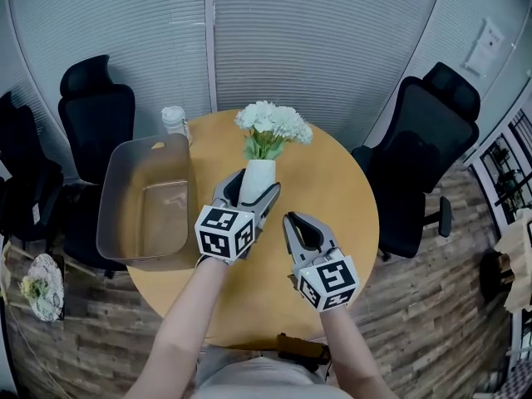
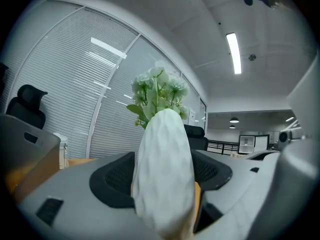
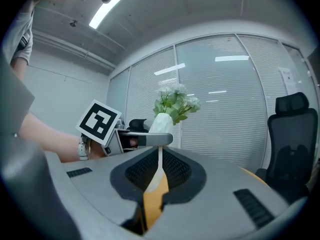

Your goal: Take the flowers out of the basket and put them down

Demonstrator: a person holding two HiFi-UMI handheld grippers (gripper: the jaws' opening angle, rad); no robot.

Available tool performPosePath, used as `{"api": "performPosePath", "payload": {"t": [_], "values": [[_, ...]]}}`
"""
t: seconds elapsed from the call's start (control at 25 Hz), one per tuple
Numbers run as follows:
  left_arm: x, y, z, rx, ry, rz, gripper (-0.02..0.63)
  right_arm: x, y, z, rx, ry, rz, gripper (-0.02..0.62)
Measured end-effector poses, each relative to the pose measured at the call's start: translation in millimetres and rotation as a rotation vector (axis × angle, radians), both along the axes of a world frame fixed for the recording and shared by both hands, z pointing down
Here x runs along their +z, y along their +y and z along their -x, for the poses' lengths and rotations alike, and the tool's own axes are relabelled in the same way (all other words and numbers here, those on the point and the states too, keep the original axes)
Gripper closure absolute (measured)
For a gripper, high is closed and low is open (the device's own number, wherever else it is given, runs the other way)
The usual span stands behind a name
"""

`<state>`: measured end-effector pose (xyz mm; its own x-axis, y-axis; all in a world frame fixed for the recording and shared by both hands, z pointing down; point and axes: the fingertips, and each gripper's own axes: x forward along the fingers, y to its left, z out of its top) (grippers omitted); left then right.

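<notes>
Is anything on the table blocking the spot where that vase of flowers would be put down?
Nothing visible does. The left tool grips the vase over bare table; the basket lies to its left, and the right tool, shut, sits apart on its right.

Round tan wooden desk, black high-back office chairs, grey slatted blinds, brown plank floor, ceiling strip light.

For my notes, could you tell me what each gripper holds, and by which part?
The left gripper clamps the white vase of flowers by its body; the right gripper holds nothing.
</notes>
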<state>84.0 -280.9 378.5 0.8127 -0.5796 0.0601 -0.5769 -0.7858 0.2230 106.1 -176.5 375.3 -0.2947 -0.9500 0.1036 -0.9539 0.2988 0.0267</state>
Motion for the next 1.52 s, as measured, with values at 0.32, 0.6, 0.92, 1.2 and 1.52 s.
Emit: {"api": "performPosePath", "payload": {"t": [0.32,0.6,0.92,1.2,1.52], "values": [[37,-1,-13,-0.008,0.019,-0.013,0.256,35,-2,-18,0.000,0.024,0.014,0.569],[56,-10,-24,-0.023,0.027,-0.074,0.256,54,-12,-32,0.058,-0.025,0.003,0.569],[96,-20,-49,0.001,0.017,-0.125,0.256,98,-11,-44,0.100,-0.043,0.011,0.569],[119,-27,-56,0.021,0.047,-0.160,0.256,122,-12,-48,0.137,-0.052,0.014,0.569],[132,-31,-59,0.030,0.042,-0.213,0.256,130,-4,-46,0.164,-0.060,0.002,0.569]]}}
